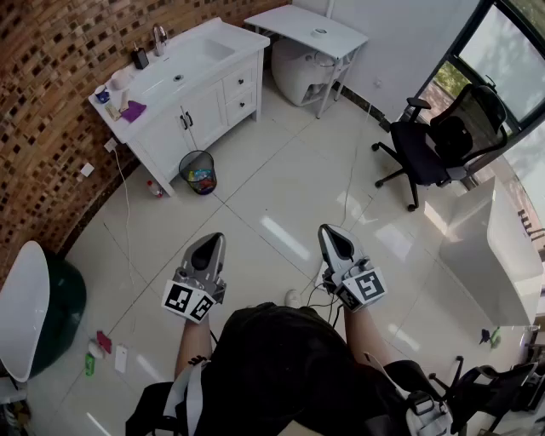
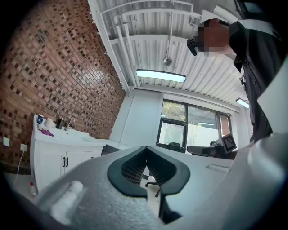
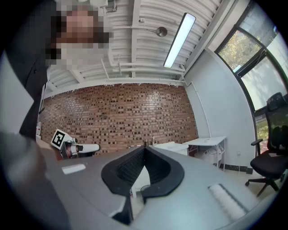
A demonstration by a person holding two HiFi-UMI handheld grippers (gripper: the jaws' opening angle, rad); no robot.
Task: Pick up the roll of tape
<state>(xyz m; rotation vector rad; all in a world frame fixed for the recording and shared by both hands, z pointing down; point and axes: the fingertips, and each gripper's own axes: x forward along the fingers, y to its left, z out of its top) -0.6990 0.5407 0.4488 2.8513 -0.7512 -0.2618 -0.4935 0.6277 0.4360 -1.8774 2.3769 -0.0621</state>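
A small round ring-like thing [image 1: 319, 32], possibly the roll of tape, lies on the white table [image 1: 289, 19] at the far end of the room; it is too small to be sure. Both grippers are held in front of the person's body over the tiled floor, far from that table. My left gripper [image 1: 209, 249] points forward with its jaws together and nothing between them [image 2: 145, 148]. My right gripper [image 1: 332, 240] is likewise shut and empty [image 3: 145, 147]. The left gripper's marker cube [image 3: 59, 138] shows in the right gripper view.
A white vanity [image 1: 213, 94] with a sink stands against the brick wall, a wastebasket [image 1: 198, 172] beside it. A black office chair [image 1: 434, 145] is at the right by the window, a white counter [image 1: 485, 247] nearer. A cable and small items [image 1: 102, 345] lie on the floor.
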